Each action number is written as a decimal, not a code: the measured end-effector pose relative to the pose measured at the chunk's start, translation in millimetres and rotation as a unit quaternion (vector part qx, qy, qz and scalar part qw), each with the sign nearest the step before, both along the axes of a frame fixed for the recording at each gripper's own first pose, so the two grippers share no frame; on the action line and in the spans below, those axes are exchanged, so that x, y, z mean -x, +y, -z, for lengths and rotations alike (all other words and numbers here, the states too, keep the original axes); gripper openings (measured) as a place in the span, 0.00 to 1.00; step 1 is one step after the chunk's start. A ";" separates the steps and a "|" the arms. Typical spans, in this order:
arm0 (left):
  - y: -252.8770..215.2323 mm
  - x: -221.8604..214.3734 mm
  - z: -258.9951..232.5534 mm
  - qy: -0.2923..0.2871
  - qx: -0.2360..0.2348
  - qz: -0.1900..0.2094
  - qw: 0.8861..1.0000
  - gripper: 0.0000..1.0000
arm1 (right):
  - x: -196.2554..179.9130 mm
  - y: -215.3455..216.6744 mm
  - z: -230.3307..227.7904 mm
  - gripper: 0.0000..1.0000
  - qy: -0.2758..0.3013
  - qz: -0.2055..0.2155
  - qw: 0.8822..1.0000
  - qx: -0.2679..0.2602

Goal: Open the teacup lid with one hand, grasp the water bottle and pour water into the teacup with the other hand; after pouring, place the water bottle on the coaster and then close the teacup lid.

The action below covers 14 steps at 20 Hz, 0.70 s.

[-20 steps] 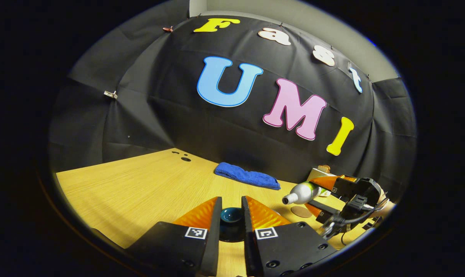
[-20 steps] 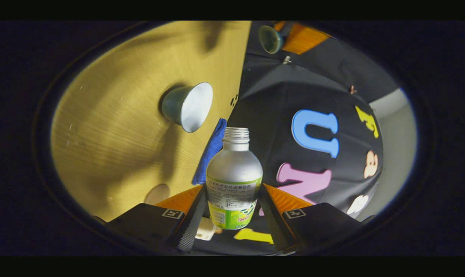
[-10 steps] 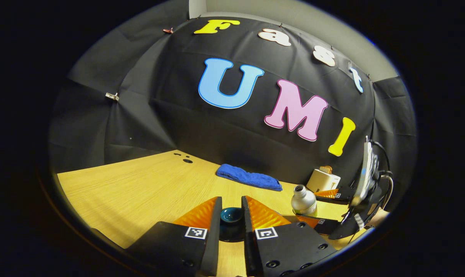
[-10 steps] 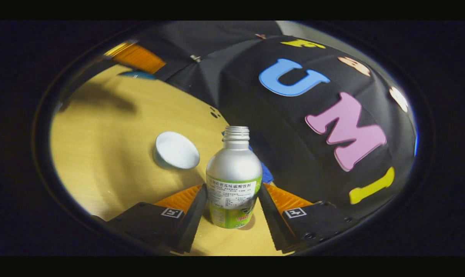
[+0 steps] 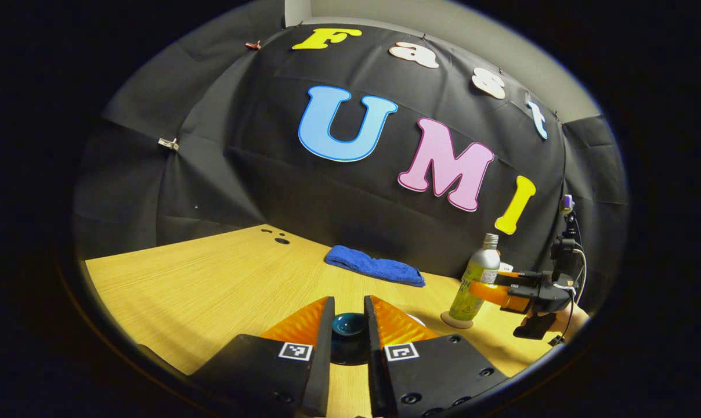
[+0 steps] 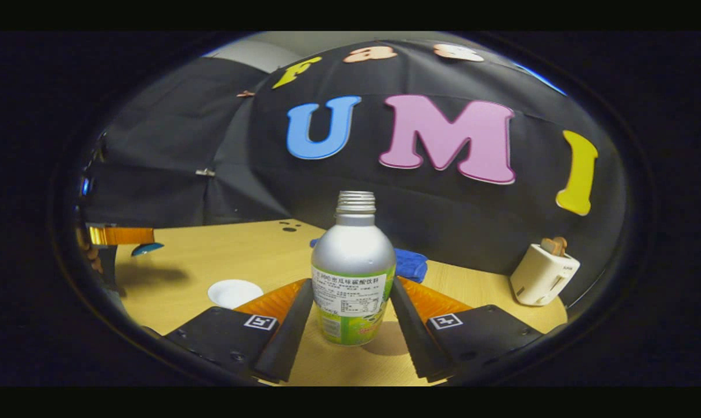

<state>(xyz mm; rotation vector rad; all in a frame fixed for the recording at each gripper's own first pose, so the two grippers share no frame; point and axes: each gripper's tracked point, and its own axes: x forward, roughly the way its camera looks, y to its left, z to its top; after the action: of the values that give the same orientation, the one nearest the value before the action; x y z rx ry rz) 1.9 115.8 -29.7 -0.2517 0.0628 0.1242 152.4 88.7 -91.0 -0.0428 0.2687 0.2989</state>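
Note:
In the left gripper view, my left gripper (image 5: 349, 316) is shut on the dark blue teacup lid (image 5: 349, 332) and holds it above the table. To the right, the silver water bottle (image 5: 478, 277) with its green label stands upright on the round coaster (image 5: 456, 320), with my right gripper (image 5: 490, 290) clamped on its body. In the right gripper view, the uncapped bottle (image 6: 353, 255) sits between both fingers of my right gripper (image 6: 352, 290). The open teacup (image 6: 234, 292), white inside, stands at lower left. Farther left, the left gripper (image 6: 121, 235) holds the lid (image 6: 147, 248).
A folded blue towel (image 5: 374, 267) lies near the back wall on the wooden table (image 5: 211, 278). A white toaster (image 6: 545, 273) stands at the right rear. A hand (image 5: 577, 318) holds the right gripper at the table's right edge.
The bottle swung from a tilted pouring pose back to upright and came down onto the coaster, still gripped. My left gripper and the lid stayed put.

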 end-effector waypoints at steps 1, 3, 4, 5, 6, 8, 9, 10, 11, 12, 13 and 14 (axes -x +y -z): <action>0.5 -0.2 -0.4 0.000 0.000 -0.001 1.000 0.31 | -6.3 -10.9 3.8 0.80 0.005 0.014 1.000 -0.008; 0.8 -0.1 -0.3 0.000 -0.001 -0.001 1.000 0.31 | -17.8 -30.0 15.8 0.80 0.014 0.040 0.999 -0.011; 0.9 -0.8 -0.8 0.000 -0.001 -0.001 1.000 0.31 | -20.6 -37.3 20.6 0.80 0.017 0.049 0.999 -0.015; 0.5 -0.4 -0.1 0.000 -0.001 -0.002 1.000 0.31 | -23.6 -45.0 25.0 0.79 0.019 0.058 0.998 -0.022; 0.9 -0.7 -0.1 0.000 0.000 -0.001 1.000 0.31 | -24.8 -49.7 27.6 0.80 0.020 0.063 0.997 -0.029; 0.5 -1.6 2.4 0.002 0.000 -0.001 1.000 0.31 | -26.9 -55.0 33.2 0.80 0.021 0.069 0.997 -0.041; 0.9 -1.4 2.2 0.002 0.001 -0.001 1.000 0.31 | -27.6 -56.2 36.7 0.79 0.024 0.071 0.996 -0.043; 1.2 -1.7 1.8 0.003 0.001 -0.001 1.000 0.31 | -28.3 -57.2 40.9 0.79 0.029 0.072 0.996 -0.040; 1.3 -2.0 3.1 0.003 0.002 -0.001 1.000 0.31 | -28.9 -59.5 45.8 0.80 0.032 0.075 0.996 -0.034; 1.4 -1.9 3.3 0.004 0.002 -0.001 1.000 0.31 | -29.9 -61.0 48.8 0.80 0.034 0.077 0.996 -0.031; 0.9 -1.9 3.5 0.004 0.002 -0.001 1.000 0.31 | -30.3 -61.5 50.4 0.80 0.035 0.079 0.996 -0.031; 1.2 -2.3 4.0 0.004 0.002 -0.001 1.000 0.31 | -31.1 -61.5 52.3 0.80 0.037 0.081 0.995 -0.033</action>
<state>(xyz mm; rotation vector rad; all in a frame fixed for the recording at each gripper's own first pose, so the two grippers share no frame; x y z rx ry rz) 4.2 117.0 -33.7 -0.2552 0.0710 0.1270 183.4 27.2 -143.4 0.0553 0.3329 0.1483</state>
